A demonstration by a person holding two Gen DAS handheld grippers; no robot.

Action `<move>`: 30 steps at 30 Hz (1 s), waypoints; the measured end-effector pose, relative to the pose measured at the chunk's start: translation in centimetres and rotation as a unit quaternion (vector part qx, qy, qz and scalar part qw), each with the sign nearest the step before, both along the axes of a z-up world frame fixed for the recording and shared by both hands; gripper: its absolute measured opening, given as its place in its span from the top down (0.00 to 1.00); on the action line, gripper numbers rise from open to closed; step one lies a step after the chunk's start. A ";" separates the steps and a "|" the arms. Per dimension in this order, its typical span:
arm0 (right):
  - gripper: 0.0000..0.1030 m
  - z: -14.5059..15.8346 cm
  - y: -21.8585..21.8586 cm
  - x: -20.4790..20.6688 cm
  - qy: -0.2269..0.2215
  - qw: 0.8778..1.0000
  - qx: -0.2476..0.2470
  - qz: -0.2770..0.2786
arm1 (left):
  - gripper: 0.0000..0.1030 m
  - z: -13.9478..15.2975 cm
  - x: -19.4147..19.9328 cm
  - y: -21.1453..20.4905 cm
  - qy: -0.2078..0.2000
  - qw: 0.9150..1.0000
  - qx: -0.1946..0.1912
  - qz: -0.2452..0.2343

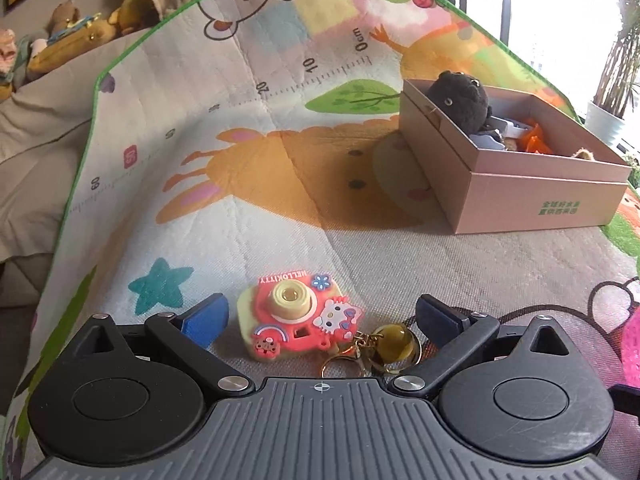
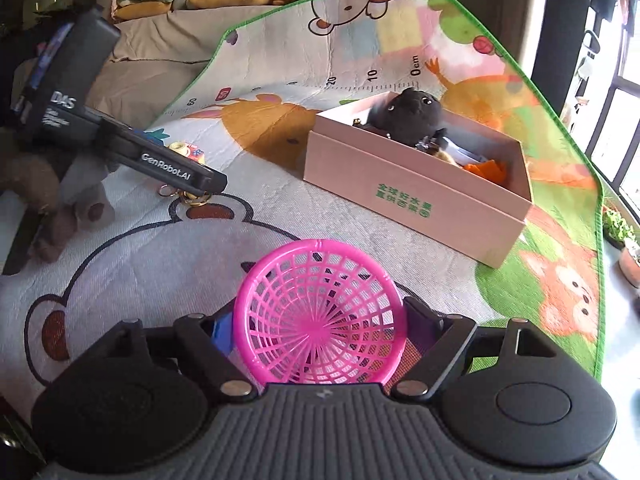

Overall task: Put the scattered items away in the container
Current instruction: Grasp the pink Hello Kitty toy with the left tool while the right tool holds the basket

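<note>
The left gripper [image 1: 320, 316] is open around the pink rubber camera keychain [image 1: 298, 318]; it looks light and bendy, so pinch its flat sides. The right gripper [image 2: 320, 330] has its fingers at the rim of the round pink plastic mesh basket [image 2: 320, 312], but I cannot tell if they squeeze it. The basket looks light and thin, so hold gently.

Looks like a home, a living room or child's play area. Shown by a cartoon play mat [image 1: 280, 128] with animals and a printed height ruler, spread flat under toys; stuffed animals [image 1: 72, 36] piled along a sofa [image 1: 36, 128] behind; potted plants [image 1: 608, 120] beside a tall bright window [image 2: 624, 112].
</note>
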State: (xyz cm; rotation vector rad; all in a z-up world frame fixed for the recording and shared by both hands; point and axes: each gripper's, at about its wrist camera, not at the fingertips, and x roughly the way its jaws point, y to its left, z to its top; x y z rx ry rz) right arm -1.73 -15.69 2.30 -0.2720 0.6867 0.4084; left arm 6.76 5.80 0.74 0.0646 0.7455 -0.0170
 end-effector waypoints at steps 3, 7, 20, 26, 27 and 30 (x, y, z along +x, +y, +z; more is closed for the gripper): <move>0.21 0.1 -0.7 -0.5 0.001 1.000 0.007 -0.009 | 0.11 -0.2 -0.1 0.1 0.001 1.000 0.001 0.000; 0.21 0.2 -1.2 -0.8 0.003 1.000 0.014 -0.021 | 0.32 0.7 -0.8 0.0 -0.004 1.000 -0.007 -0.009; 0.21 1.6 -3.0 -3.1 -0.022 0.999 0.007 -0.045 | 0.32 2.0 -6.7 -4.3 -0.004 0.995 -0.012 -0.098; 0.21 1.7 -3.8 -3.9 -0.018 0.998 0.003 -0.057 | 0.32 2.8 -9.8 -6.9 -0.007 0.988 -0.011 -0.154; 0.21 1.7 -3.9 -4.0 -0.017 0.998 0.003 -0.057 | 0.32 2.7 -10.2 -7.4 -0.005 0.987 -0.009 -0.163; 0.21 1.6 -4.3 -4.3 -0.015 0.998 0.000 -0.059 | 0.32 2.4 -11.0 -8.4 -0.002 0.983 -0.005 -0.185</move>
